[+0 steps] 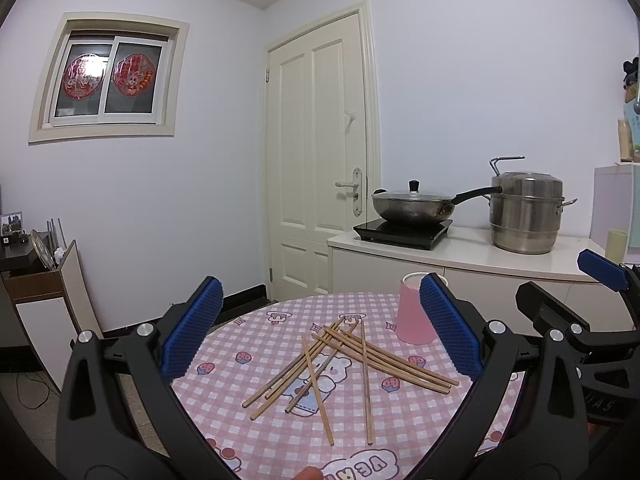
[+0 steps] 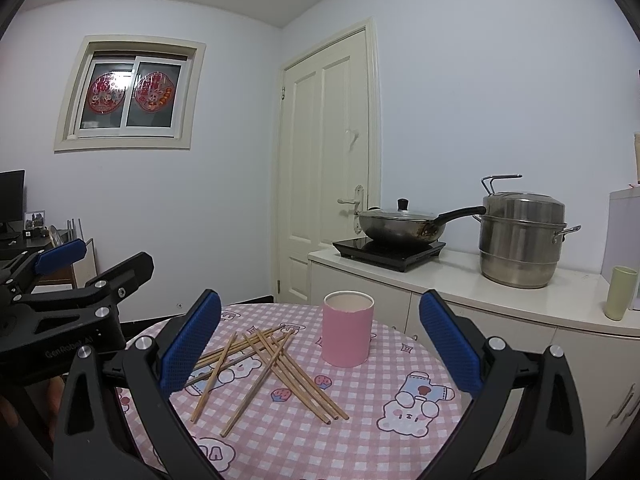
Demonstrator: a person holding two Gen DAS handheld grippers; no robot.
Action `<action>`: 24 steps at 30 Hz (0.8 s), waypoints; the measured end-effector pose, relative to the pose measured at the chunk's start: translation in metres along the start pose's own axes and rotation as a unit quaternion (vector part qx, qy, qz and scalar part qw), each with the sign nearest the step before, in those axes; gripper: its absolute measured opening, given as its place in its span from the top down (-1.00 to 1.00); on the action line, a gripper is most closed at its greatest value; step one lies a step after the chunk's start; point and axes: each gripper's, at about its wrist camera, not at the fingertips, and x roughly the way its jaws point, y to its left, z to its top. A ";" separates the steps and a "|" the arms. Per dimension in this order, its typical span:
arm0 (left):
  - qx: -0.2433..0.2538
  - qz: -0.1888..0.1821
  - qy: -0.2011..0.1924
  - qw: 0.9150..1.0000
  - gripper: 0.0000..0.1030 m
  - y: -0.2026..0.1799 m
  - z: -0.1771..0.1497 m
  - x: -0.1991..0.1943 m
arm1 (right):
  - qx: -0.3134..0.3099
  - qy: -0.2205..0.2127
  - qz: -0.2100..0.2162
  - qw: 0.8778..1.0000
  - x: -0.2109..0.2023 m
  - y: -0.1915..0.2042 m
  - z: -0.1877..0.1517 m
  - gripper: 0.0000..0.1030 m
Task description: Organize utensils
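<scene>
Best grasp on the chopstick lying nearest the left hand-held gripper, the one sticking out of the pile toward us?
Probably its free near end. That chopstick crosses the chopstick pile at its far end, while its near half lies alone on the checked tablecloth. Bring the left hand-held gripper, now open, down from above with fingers straddling the stick across its width. It lies flat, so expect the fingertips to brush cloth.

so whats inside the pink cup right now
In the right wrist view the pink cup stands upright and its pale inner wall shows nothing in it. Its bottom is hidden by the rim. The chopsticks all lie on the tablecloth beside it.
</scene>
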 end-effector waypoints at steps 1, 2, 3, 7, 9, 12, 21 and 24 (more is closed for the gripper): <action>0.001 0.000 0.000 1.000 -0.88 0.000 0.000 0.000 | 0.000 0.000 0.000 1.000 0.000 0.000 0.000 -0.86; 0.001 0.000 0.001 1.000 -0.88 0.000 0.000 0.000 | 0.000 0.000 0.000 1.000 0.000 0.000 0.000 -0.86; 0.001 0.000 0.001 1.000 -0.88 -0.002 0.000 0.001 | 0.000 0.001 0.000 1.000 0.000 0.000 0.000 -0.86; 0.002 -0.001 0.002 1.000 -0.88 -0.002 -0.001 0.001 | 0.000 0.002 0.000 1.000 0.000 0.000 -0.001 -0.86; 0.002 -0.002 0.002 1.000 -0.88 -0.002 -0.001 0.001 | 0.000 0.001 0.000 1.000 0.001 0.000 -0.001 -0.86; 0.003 -0.001 0.002 1.000 -0.88 -0.001 -0.002 0.001 | 0.000 0.002 0.001 1.000 0.000 0.001 -0.002 -0.86; 0.004 0.000 0.001 1.000 -0.88 -0.002 -0.002 0.001 | -0.002 0.003 0.003 1.000 0.002 0.001 -0.002 -0.86; 0.004 0.000 0.001 1.000 -0.88 -0.001 -0.003 0.001 | -0.002 0.002 0.003 1.000 0.002 0.001 -0.001 -0.86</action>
